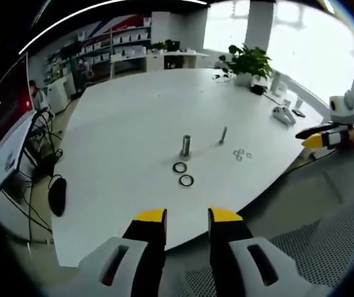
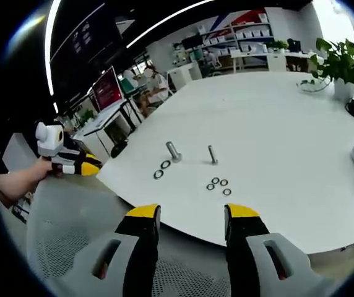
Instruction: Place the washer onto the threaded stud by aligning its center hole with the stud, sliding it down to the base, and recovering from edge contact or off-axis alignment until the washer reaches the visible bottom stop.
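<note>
Left tool [image 1: 187, 218]: two black jaws with yellow tips, each set in a light grey housing with a dark slot showing red inside. Right tool [image 2: 190, 213]: same build, black jaws, yellow tips, grey slotted housings. Seen from the other side, each tool has a black body with a yellow tip and a white block on top. The hand [image 2: 41, 168] and forearm are bare, no sleeve visible.

Slim threaded stud [image 2: 212, 154] upright on the white desk [image 2: 276, 136], bare, four small washers [image 2: 218, 185] flat in a loose cluster just beside its base, none on it
</note>
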Demonstrator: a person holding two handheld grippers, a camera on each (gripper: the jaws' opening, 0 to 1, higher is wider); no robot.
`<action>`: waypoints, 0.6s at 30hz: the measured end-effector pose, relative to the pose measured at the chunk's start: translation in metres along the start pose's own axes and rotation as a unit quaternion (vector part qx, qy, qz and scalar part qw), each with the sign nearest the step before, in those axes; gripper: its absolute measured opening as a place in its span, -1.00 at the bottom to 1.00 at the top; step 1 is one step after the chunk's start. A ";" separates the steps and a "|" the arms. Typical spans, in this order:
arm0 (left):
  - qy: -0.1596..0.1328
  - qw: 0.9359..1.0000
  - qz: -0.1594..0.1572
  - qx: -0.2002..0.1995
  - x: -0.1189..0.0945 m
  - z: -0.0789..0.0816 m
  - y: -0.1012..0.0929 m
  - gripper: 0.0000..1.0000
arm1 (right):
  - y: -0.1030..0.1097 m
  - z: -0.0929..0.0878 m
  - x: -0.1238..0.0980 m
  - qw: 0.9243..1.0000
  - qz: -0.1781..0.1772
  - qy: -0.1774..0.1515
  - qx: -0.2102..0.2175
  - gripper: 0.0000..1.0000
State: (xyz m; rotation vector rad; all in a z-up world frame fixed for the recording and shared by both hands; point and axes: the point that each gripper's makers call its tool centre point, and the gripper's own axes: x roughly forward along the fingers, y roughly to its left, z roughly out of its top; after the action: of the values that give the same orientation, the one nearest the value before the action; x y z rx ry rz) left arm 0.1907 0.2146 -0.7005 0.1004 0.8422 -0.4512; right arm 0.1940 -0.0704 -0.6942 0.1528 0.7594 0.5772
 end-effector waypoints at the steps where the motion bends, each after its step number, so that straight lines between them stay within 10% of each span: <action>1: 0.010 1.000 -0.002 -0.003 0.001 -0.003 0.000 -0.48 | 0.000 0.000 0.000 1.000 0.000 0.001 0.000 -0.13; 7: 0.076 0.993 0.017 0.089 0.005 -0.006 0.006 -0.50 | 0.001 -0.002 0.000 1.000 0.002 0.004 -0.001 -0.13; 18: 0.089 0.994 -0.023 0.059 0.047 0.012 -0.015 -0.46 | 0.000 0.000 0.000 1.000 0.002 0.000 0.001 -0.13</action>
State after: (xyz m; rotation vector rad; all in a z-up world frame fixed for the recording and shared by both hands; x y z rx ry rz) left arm 0.2196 0.1821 -0.7259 0.2330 0.9936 -0.5420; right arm 0.1936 -0.0706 -0.6942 0.1565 0.7598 0.5810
